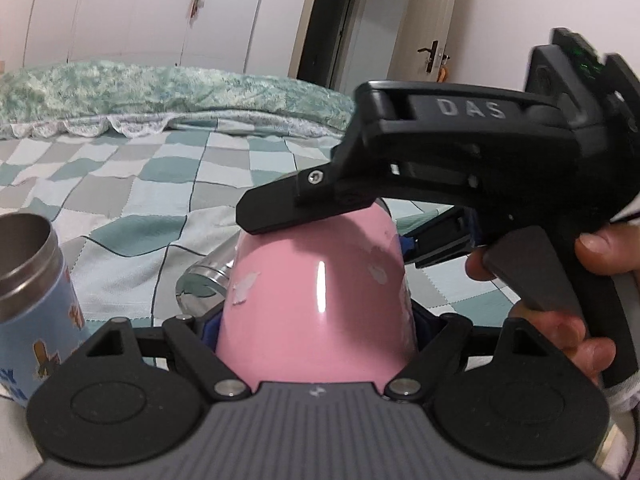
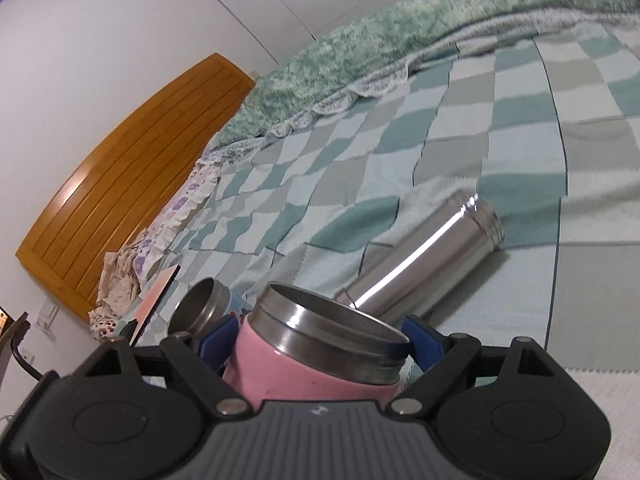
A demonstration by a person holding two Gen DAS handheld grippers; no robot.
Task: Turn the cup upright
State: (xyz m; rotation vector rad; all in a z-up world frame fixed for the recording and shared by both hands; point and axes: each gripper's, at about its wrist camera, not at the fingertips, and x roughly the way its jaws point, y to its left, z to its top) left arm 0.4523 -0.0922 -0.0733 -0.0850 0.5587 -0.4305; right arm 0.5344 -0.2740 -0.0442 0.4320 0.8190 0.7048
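Checkered bed point(image 2: 520, 128) carries steel flask point(image 2: 424, 256), green blanket point(image 2: 380, 44).

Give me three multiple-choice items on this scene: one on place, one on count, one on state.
1. Where is the steel cup?
A. lying on its side on the bed
B. standing on the floor
C. inside another cup

2. How many cups show?
A. one
B. three
C. five

3. What grips the pink cup?
A. no tool
B. one tool only
C. both tools

Key:
1 A, it lies flat on the checked cover.
2 B, there is a pink one, a steel one and the blue cup.
3 C, the left tool and the right tool each pinch it between their pads.
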